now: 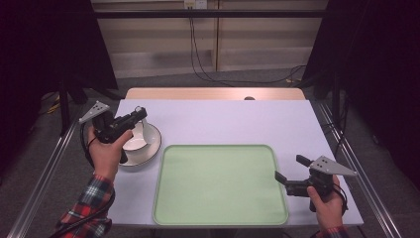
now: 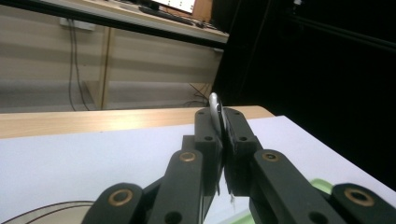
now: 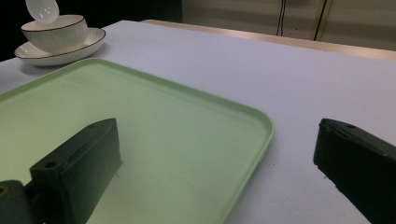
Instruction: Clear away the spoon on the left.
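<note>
A white bowl point(image 1: 134, 143) with a dark rim stands on a matching saucer point(image 1: 153, 145) at the table's left. My left gripper point(image 1: 140, 115) hovers just above the bowl, shut on the thin handle of a white spoon point(image 2: 215, 106). In the right gripper view the spoon's rounded end point(image 3: 42, 9) hangs over the bowl point(image 3: 55, 32). My right gripper point(image 1: 291, 167) rests low by the right edge of the pale green tray point(image 1: 220, 186), jaws wide open with nothing between them point(image 3: 217, 140).
The tray point(image 3: 140, 121) takes the middle front of the white table cover point(image 1: 237, 121). A wooden strip point(image 1: 213, 93) runs along the far edge. Metal rails flank the table, and cables lie on the floor behind it.
</note>
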Motion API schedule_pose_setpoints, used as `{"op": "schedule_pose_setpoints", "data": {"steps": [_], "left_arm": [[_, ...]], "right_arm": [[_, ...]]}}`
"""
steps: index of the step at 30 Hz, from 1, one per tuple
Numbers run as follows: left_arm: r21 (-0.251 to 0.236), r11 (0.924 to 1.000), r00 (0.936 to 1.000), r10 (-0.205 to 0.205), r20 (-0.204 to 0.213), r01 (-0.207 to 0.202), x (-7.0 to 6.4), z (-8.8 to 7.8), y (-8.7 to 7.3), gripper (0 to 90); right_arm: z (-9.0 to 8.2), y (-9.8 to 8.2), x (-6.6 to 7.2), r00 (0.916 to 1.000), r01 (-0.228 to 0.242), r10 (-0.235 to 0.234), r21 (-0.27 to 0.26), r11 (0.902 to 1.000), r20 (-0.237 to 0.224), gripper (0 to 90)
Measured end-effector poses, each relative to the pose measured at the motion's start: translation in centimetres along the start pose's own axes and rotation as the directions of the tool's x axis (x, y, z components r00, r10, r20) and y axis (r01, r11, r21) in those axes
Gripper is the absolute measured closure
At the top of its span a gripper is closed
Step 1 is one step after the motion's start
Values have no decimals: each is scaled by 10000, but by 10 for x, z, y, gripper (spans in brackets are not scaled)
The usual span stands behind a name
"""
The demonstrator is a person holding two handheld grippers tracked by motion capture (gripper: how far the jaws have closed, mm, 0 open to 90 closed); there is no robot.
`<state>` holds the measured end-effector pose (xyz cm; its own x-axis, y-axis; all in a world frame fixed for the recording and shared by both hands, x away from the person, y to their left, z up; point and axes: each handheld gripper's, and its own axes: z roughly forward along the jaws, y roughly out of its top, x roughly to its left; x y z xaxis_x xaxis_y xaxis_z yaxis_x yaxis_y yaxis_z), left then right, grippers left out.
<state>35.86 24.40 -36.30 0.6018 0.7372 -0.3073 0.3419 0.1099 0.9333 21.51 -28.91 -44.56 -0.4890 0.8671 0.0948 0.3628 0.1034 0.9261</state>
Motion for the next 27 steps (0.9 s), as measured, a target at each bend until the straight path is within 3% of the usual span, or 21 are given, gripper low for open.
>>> {"op": "schedule_pose_setpoints", "data": {"steps": [5,10,12,13,18,20,27], "left_arm": [[330,9991,9990,259,364,-271,-10,4,0,856],[420,9988,9960,228,859,-264,-21,9,-1,856],[557,9979,9958,289,863,-337,-25,10,-2,856],[559,9978,9933,291,1119,-355,-27,11,-3,856],[721,9965,9910,316,1303,-413,-35,14,-5,856],[756,9965,9869,225,1600,-350,-37,15,-7,856],[1010,9942,9787,166,2048,-380,-46,18,-13,856]], "right_arm": [[0,0,1,10000,10,-10,70,10000,-10,3],[0,0,1,9999,110,-109,106,9999,-68,3],[0,0,1,9999,113,-112,108,9999,-90,3],[0,0,1,9999,110,-109,104,9999,-89,2],[1,0,1,9998,157,-156,96,9998,-124,3],[1,0,2,9998,165,-163,137,9998,-136,2],[1,0,3,9997,186,-184,148,9997,-157,3]]}}
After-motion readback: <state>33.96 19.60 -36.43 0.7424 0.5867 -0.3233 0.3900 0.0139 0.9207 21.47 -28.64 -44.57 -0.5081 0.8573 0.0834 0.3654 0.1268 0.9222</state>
